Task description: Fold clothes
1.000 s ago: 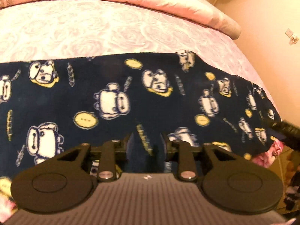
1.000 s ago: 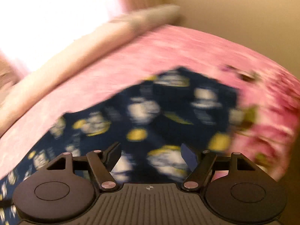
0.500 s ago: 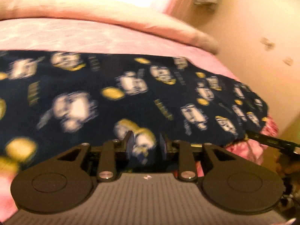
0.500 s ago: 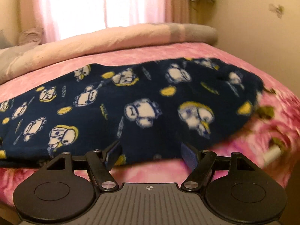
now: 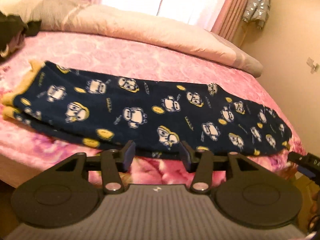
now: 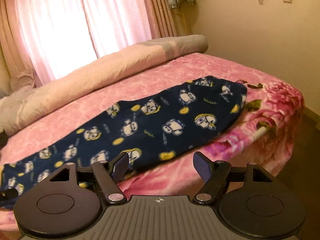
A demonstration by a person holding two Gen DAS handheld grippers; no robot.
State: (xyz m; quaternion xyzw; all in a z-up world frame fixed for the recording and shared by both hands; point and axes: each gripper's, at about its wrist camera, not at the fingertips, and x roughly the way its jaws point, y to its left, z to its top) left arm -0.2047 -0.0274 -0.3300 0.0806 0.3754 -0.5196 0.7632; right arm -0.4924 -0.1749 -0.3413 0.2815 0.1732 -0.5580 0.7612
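Because the navy printed fleece trousers (image 5: 152,116) lie as a long doubled strip along the near edge of the bed (image 5: 140,60), running from the left of the left wrist frame to its lower right, the likeliest trouble is the layers sliding apart: a pinch that catches only the top layer would drag it off the one beneath and spoil the alignment, and plush fleece on a plush cover gives little to pull against. Its near hem sits close to the bed's edge, so a tug toward the camera could spill it over.

Both tools hover low and level just short of that hem. The left tool (image 5: 157,157) is released, jaws spread and holding nothing; the right tool (image 6: 161,165) is likewise released, wider apart, near the waist end.
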